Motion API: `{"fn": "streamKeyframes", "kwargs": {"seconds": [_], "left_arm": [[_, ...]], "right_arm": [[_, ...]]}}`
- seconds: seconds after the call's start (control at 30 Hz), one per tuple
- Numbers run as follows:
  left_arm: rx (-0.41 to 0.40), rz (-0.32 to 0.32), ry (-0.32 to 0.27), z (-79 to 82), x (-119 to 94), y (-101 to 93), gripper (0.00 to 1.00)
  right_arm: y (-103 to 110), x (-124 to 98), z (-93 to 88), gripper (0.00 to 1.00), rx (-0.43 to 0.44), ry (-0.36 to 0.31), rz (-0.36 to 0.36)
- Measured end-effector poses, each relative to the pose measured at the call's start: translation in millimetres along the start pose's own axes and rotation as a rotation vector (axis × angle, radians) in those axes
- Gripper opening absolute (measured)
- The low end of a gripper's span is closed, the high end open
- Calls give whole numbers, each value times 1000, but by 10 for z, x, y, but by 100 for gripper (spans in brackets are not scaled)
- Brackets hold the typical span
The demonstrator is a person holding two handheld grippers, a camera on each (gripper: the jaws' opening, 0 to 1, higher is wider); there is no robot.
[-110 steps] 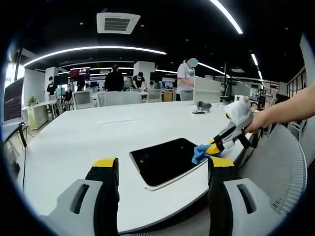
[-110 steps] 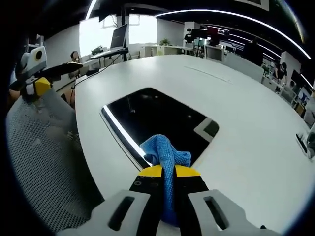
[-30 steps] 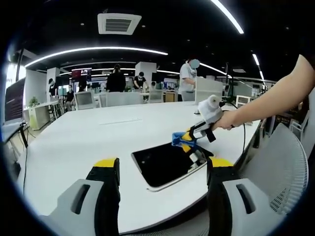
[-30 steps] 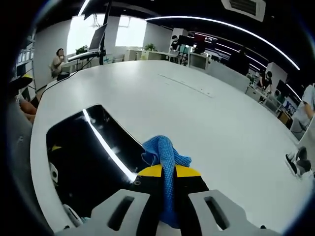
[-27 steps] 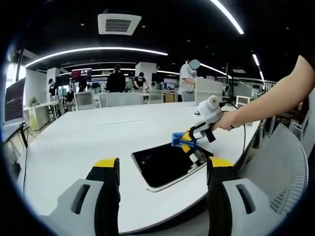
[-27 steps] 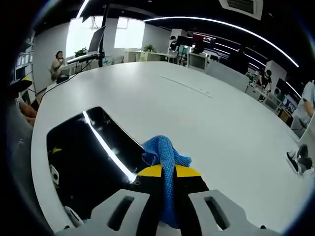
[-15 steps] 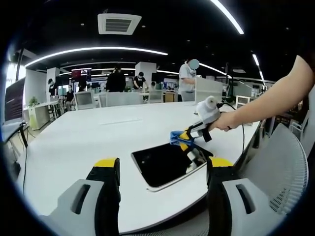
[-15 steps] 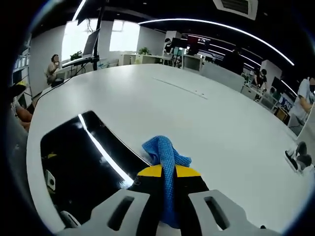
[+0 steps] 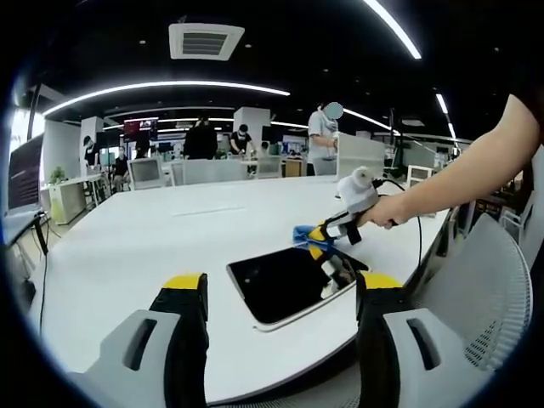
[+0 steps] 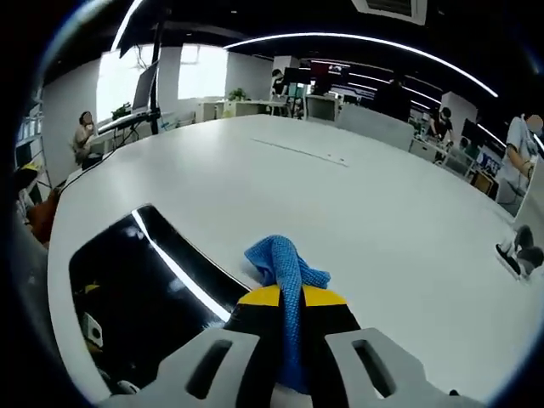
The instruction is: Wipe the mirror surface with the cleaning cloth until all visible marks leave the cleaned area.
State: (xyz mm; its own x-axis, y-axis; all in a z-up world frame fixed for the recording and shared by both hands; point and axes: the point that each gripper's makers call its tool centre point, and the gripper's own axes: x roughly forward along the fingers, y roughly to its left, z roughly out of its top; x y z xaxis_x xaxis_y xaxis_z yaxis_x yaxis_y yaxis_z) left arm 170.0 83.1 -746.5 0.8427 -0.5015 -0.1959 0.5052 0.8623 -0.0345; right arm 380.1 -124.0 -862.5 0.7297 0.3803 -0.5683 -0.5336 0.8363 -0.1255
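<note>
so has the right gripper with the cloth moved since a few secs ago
Yes. In the left gripper view the right gripper, shut on the blue cloth, has gone from the mirror's near right corner to its far right edge, lifted above the glass.

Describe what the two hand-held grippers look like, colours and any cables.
Each hand-held gripper has grey-white moulded bodies with black jaws capped in yellow: the left gripper, the right gripper. In the left gripper view, the right one has a white body, and a thin black cable hangs by it.
</note>
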Motion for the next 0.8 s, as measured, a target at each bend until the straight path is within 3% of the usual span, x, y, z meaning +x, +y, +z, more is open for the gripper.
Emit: {"fn": "streamKeyframes", "kwargs": {"seconds": [0.2, 0.3, 0.5, 0.73, 0.8], "left_arm": [[0, 1, 1, 4, -2, -4, 68], [-2, -3, 10, -12, -1, -8, 68], [-2, 1, 27, -40, 0, -1, 69], [-2, -1, 24, -34, -5, -9, 69], [-1, -1, 21, -32, -6, -5, 69]], "right_arm": [[26, -13, 13, 1, -33, -4, 9], [61, -20, 39, 1, -130, -29, 17], [66, -22, 30, 1, -113, -44, 1], [121, -105, 78, 1, -188, -33, -29], [130, -171, 118, 1, -151, -44, -43]]}}
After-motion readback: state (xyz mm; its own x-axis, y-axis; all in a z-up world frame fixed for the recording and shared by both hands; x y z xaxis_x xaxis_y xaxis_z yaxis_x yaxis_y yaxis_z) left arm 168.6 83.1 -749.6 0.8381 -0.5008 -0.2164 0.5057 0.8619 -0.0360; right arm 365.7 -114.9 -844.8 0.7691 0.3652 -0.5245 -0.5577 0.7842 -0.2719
